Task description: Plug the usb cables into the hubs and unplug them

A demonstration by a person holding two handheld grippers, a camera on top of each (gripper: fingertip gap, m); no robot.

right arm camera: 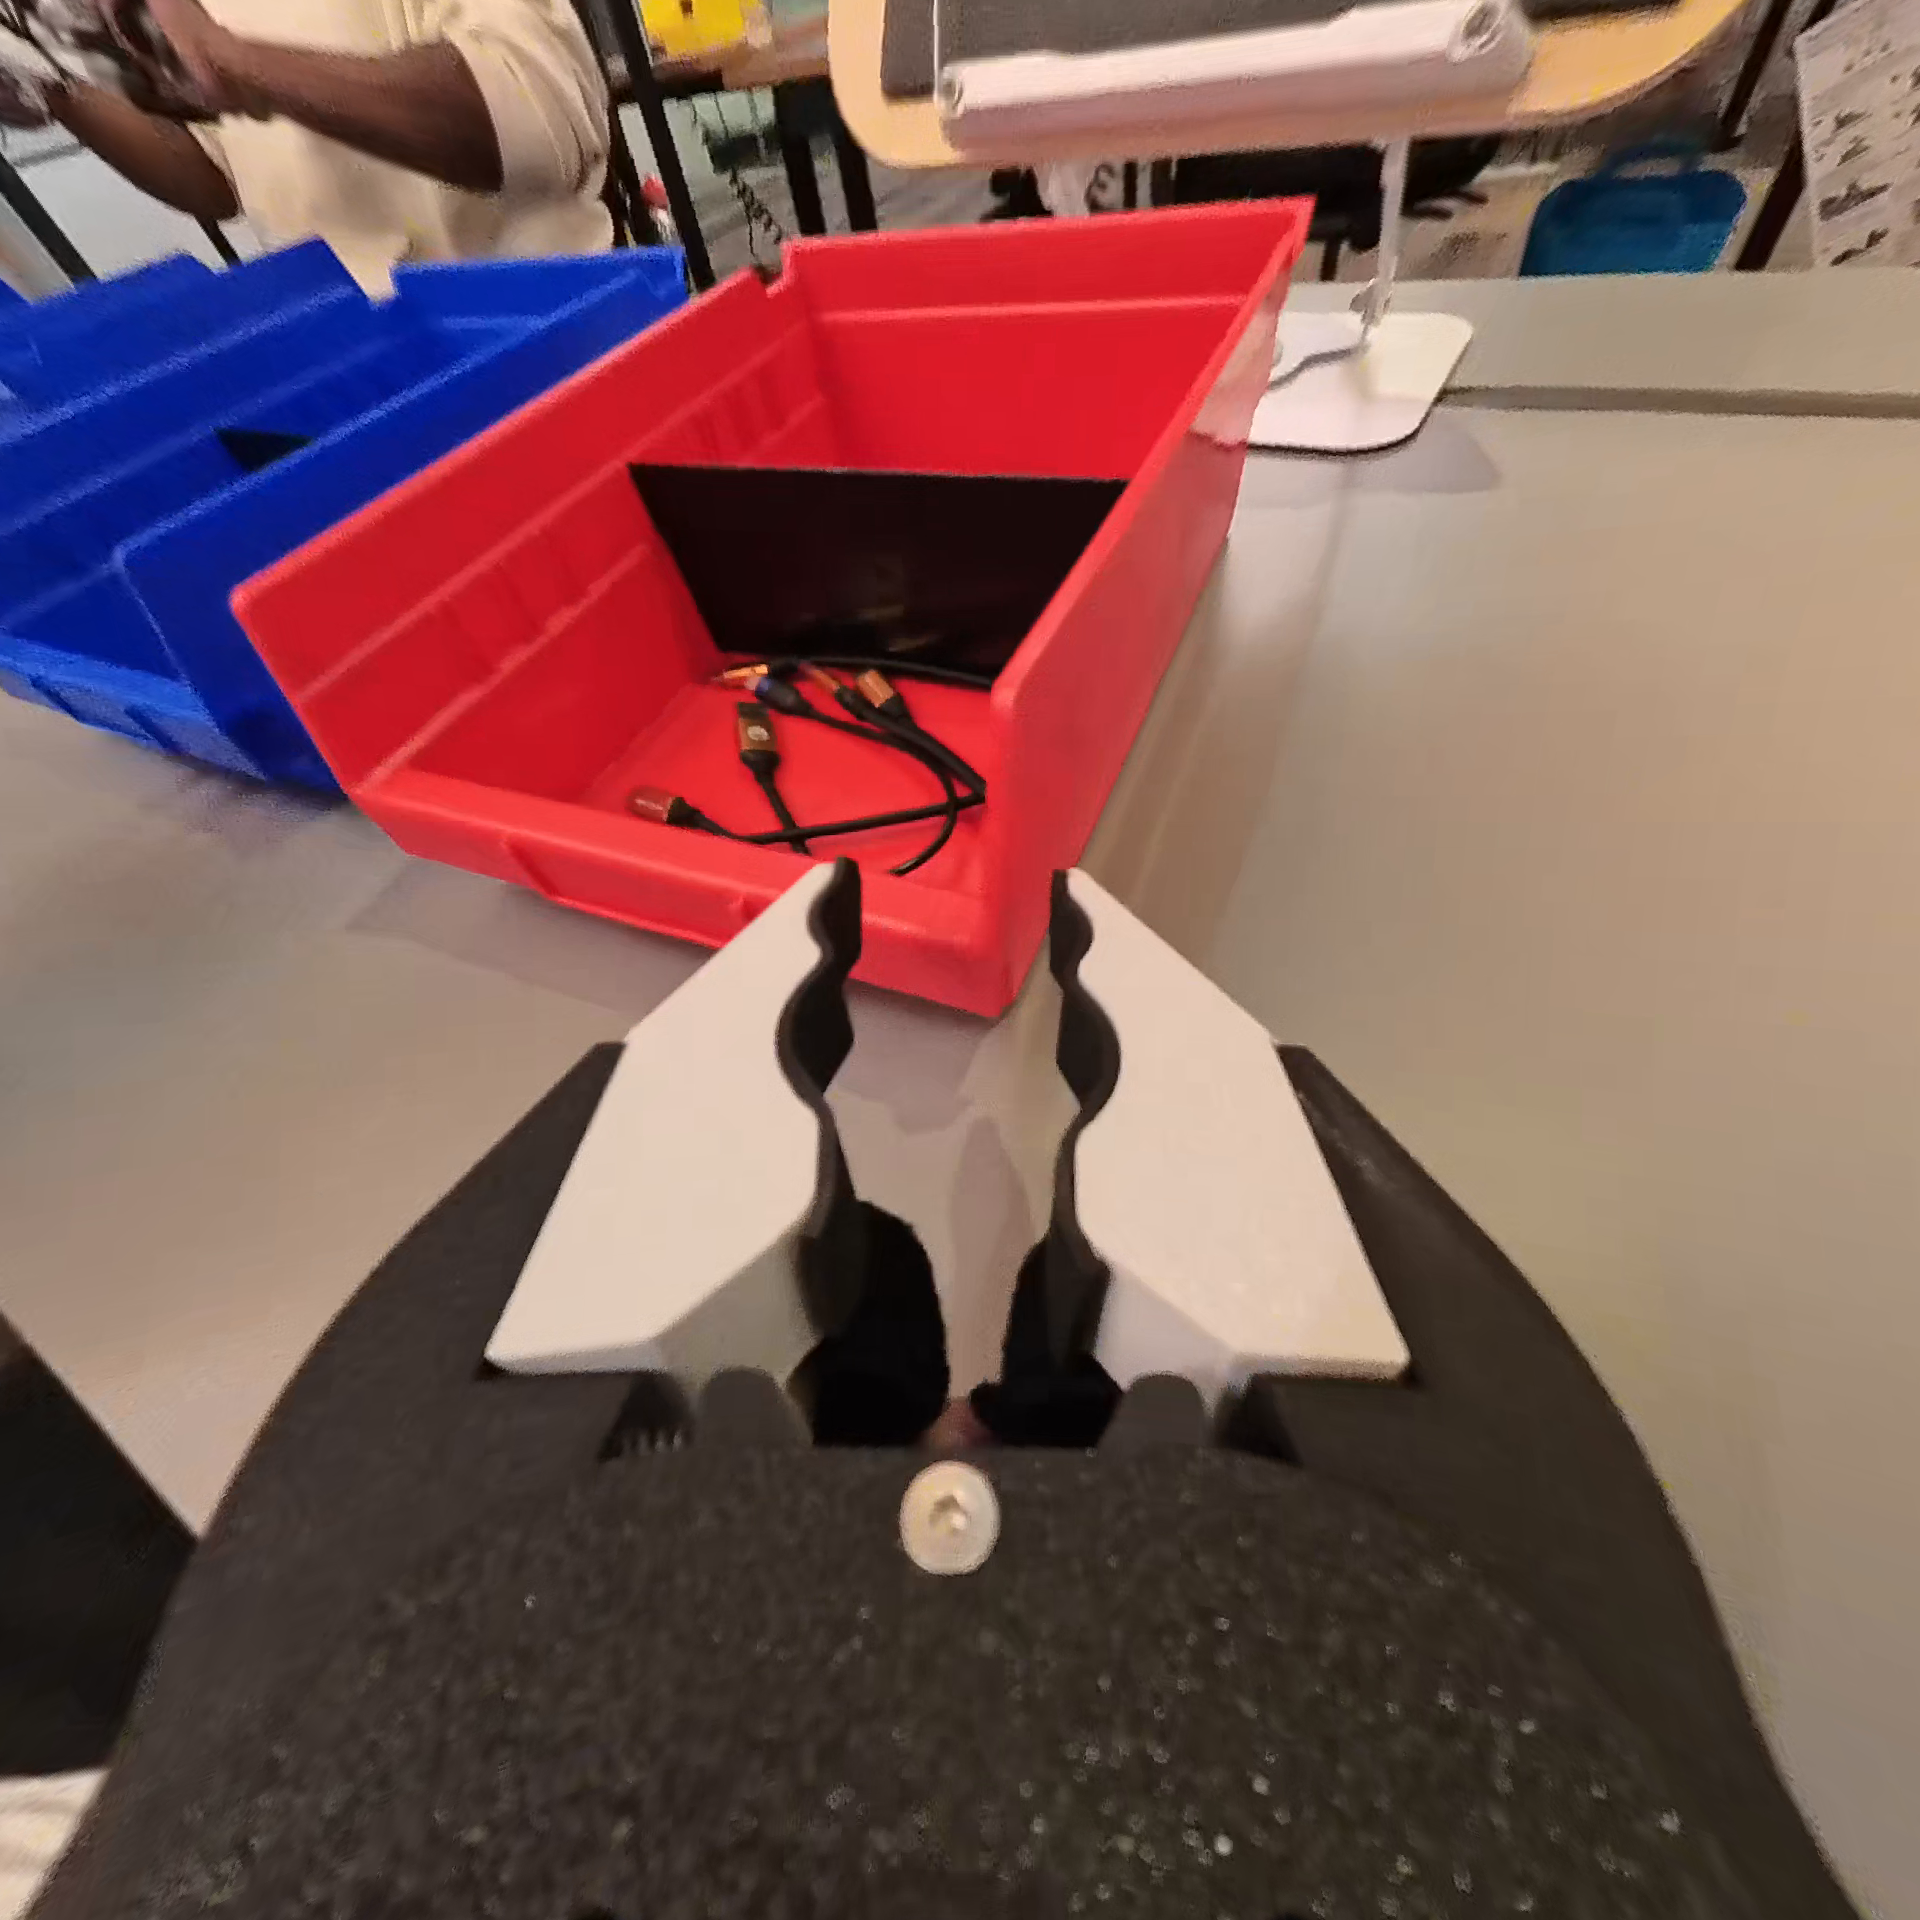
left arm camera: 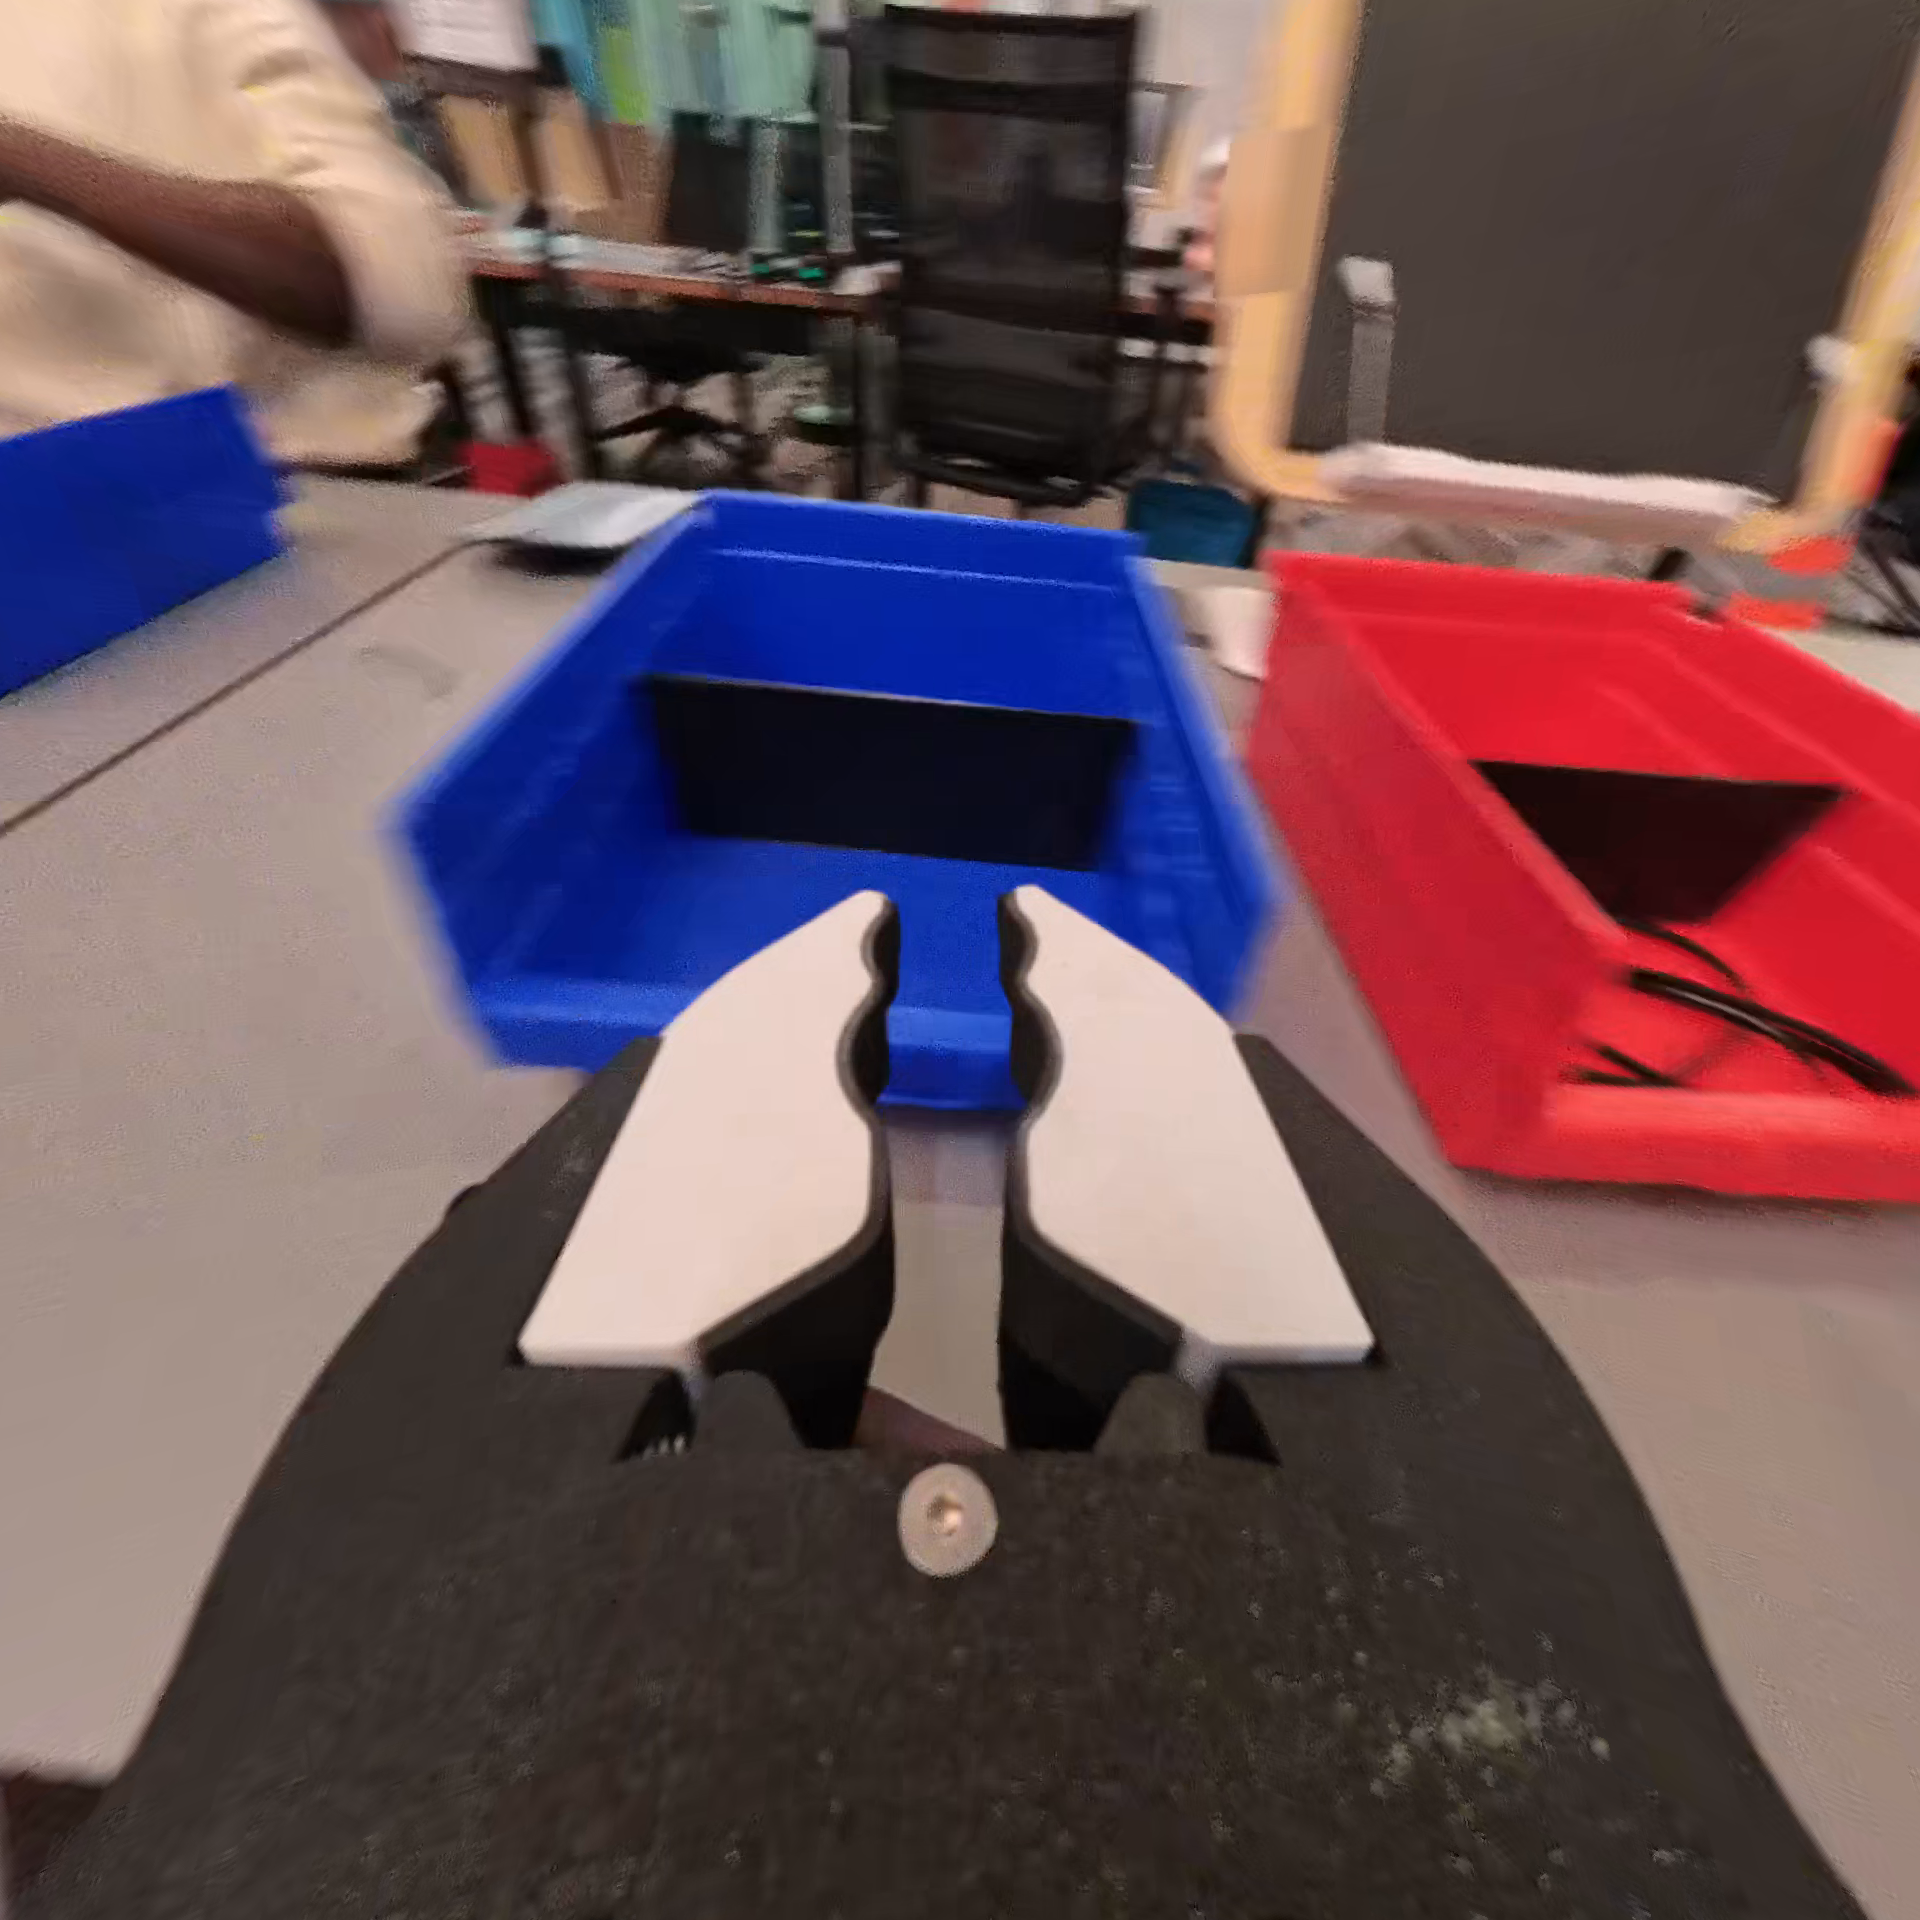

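My left gripper (left arm camera: 948, 904) is open and empty, its tips over the low front lip of a blue bin (left arm camera: 582, 831) with a black divider (left arm camera: 883, 769) across it. A red bin (left arm camera: 1434, 935) stands just to its right and holds black cables (left arm camera: 1766, 1023). My right gripper (right arm camera: 951, 883) is open and empty, just in front of the red bin (right arm camera: 520, 644). Inside that bin lie black cables with copper-coloured plugs (right arm camera: 831, 758) in front of a black divider (right arm camera: 873, 561). Blue bins (right arm camera: 208, 436) stand to its left.
All bins stand on a grey table (right arm camera: 1558, 831). Another blue bin (left arm camera: 114, 520) stands at the far left. A person in a cream shirt (left arm camera: 187, 208) stands behind the table. A white lamp base (right arm camera: 1351, 384) sits behind the red bin. Chairs and desks fill the background. My hands' fingertips stand some 35 cm from each other.
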